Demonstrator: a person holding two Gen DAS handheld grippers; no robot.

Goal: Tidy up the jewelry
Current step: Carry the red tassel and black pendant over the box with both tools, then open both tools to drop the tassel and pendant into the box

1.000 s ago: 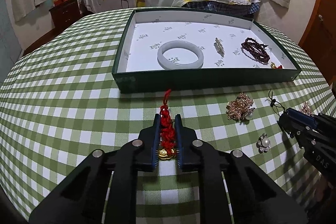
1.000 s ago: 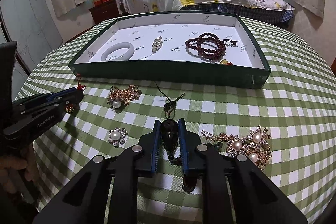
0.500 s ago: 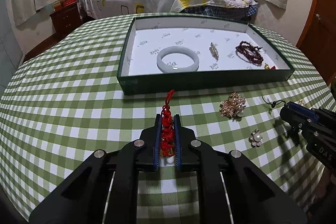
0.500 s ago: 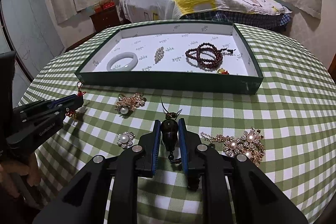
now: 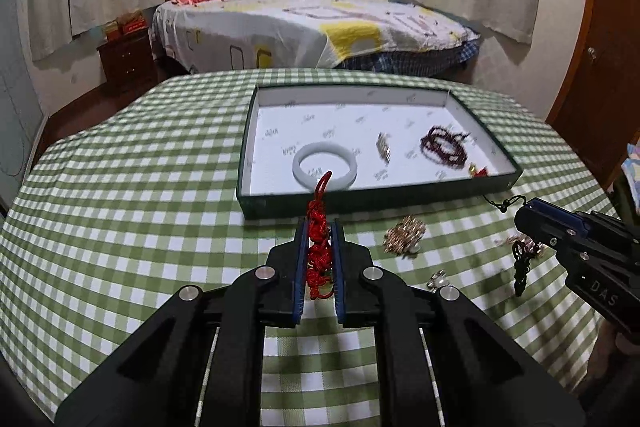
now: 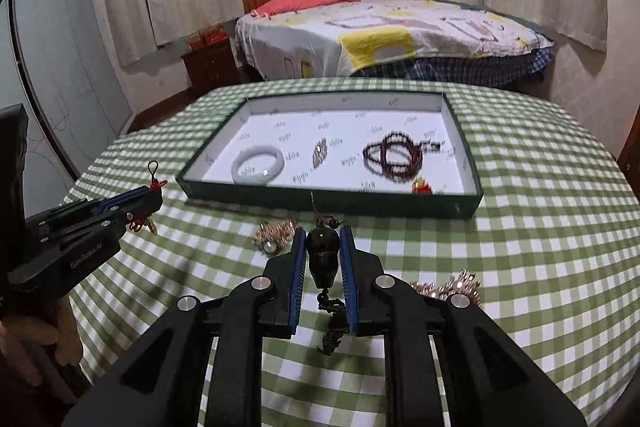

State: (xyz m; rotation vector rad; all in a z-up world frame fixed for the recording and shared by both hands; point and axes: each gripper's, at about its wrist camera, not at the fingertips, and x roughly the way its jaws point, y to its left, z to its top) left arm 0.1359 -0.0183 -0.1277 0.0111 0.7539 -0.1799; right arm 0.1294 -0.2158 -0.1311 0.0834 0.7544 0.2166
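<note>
My left gripper (image 5: 319,227) is shut on a red knotted cord charm (image 5: 318,251), held above the checked tablecloth just in front of the green tray (image 5: 360,201). My right gripper (image 6: 323,233) is shut on a dark pendant (image 6: 323,257) whose black cord and beads dangle below. Each gripper shows in the other's view: the right gripper (image 5: 528,213) at the right edge, the left gripper (image 6: 154,193) at the left. Inside the tray lie a pale jade bangle (image 5: 324,167), a small brooch (image 5: 384,145), a dark red bead bracelet (image 5: 444,147) and a red-gold charm (image 5: 480,171).
Loose on the cloth sit a gold brooch (image 5: 404,237), a small pearl flower piece (image 5: 438,279) and a gold-and-pearl cluster (image 6: 448,287). The round table's edge (image 6: 132,135) curves close on the left. A bed (image 5: 304,27) and a nightstand (image 5: 126,59) stand beyond.
Both grippers have risen off the tablecloth with their pieces and tipped up; the tray now looks farther and lower. The red charm and the dark pendant hang clear of the cloth.
</note>
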